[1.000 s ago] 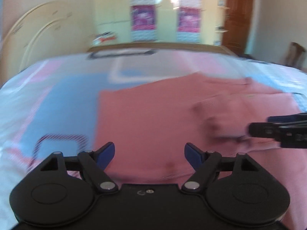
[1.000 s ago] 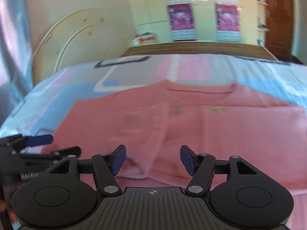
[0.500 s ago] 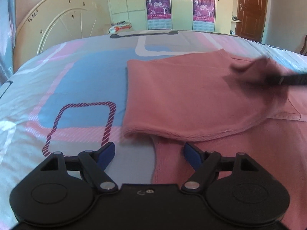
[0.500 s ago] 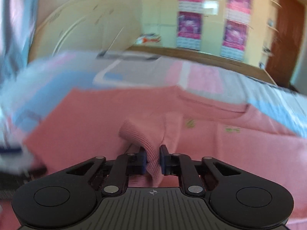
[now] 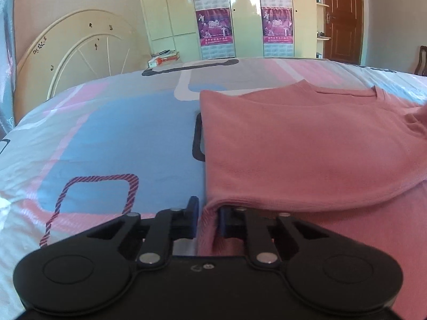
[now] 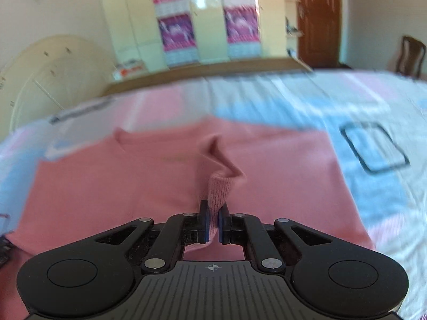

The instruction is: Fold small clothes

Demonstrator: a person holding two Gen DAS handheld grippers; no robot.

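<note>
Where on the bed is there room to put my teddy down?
Left of the pink sweater, the bedspread lies bare from its folded edge out to the headboard side. Right of the sweater, the blurry right wrist view shows bare bedspread too. The middle is crowded: both grippers' jaws pinch the sweater.

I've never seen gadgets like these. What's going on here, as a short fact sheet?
garment: pink sweater, one side folded over itself
surface: patterned bedsheet
left gripper: shut on the sweater's edge at the fold
right gripper: shut on a ribbed cuff
view quality: right wrist view blurred
background: wardrobe with posters, wooden door
</note>
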